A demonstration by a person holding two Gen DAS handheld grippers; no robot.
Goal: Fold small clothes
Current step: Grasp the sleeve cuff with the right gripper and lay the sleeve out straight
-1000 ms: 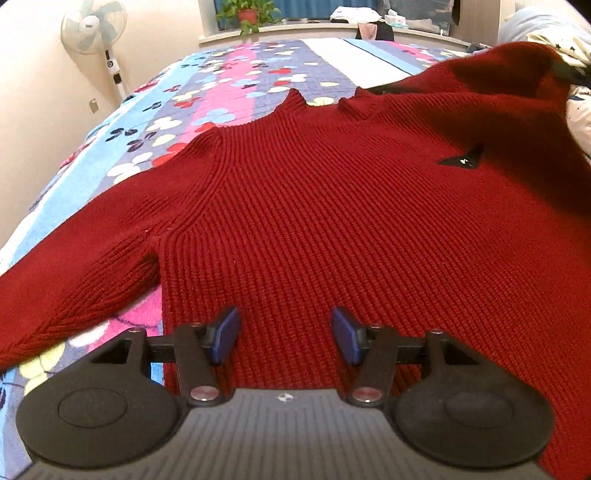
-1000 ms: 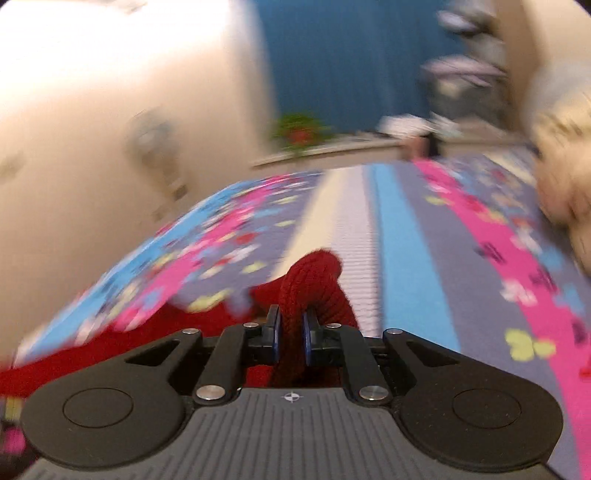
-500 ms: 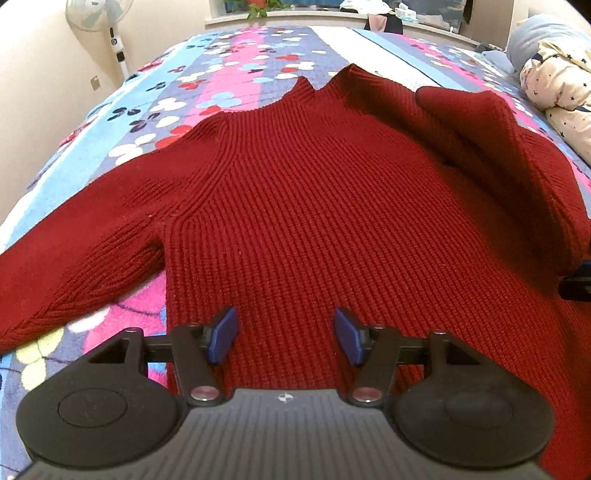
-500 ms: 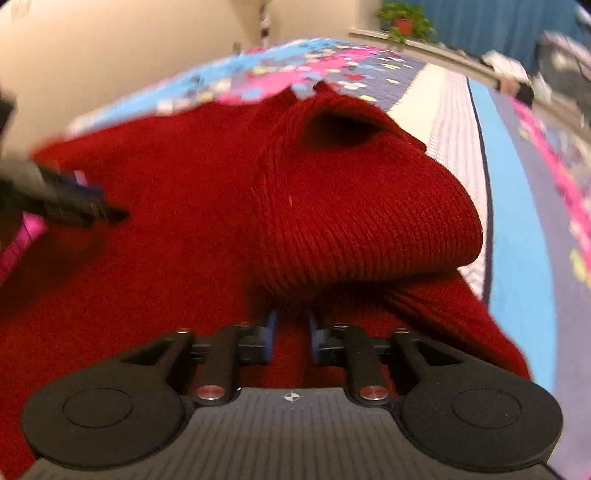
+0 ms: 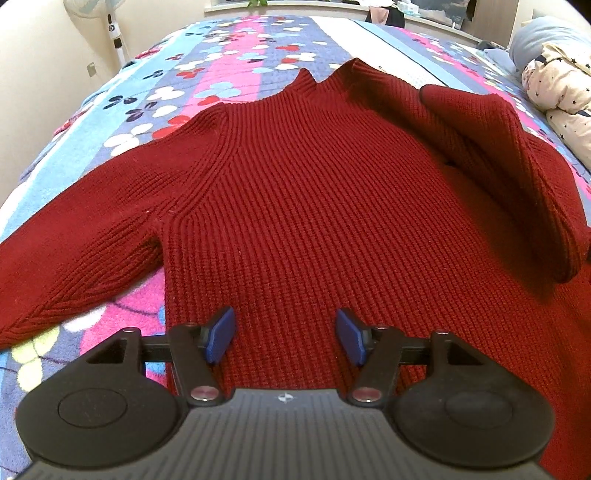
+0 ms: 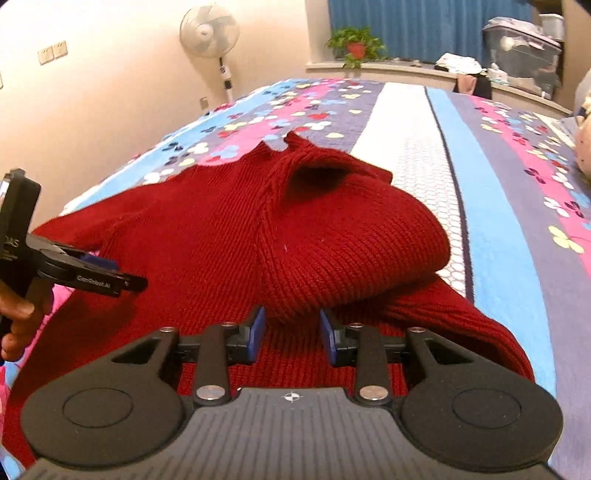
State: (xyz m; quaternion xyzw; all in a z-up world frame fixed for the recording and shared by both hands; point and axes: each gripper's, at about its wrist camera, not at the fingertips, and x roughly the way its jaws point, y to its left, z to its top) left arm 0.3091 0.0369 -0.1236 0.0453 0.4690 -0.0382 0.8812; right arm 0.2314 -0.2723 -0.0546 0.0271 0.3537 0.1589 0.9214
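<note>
A dark red knitted sweater (image 5: 314, 206) lies flat on the bed, neck away from me. Its left sleeve (image 5: 66, 254) stretches out to the left. Its right sleeve (image 5: 517, 162) is folded over the body, and shows as a rounded fold in the right wrist view (image 6: 351, 243). My left gripper (image 5: 283, 336) is open above the sweater's hem, holding nothing. My right gripper (image 6: 291, 332) is open, its pads either side of the folded sleeve's end without pinching it. The left gripper shows at the left edge of the right wrist view (image 6: 110, 275).
The bed has a striped floral cover (image 5: 236, 55). A star-print pillow (image 5: 561, 96) lies at the right. A standing fan (image 6: 210, 33) stands by the wall on the left. A potted plant (image 6: 356, 46) and storage boxes (image 6: 521, 44) stand on the far ledge.
My right gripper carried the right sleeve over the sweater's body, laid it down and opened, letting it go. My left gripper stayed open near the hem.
</note>
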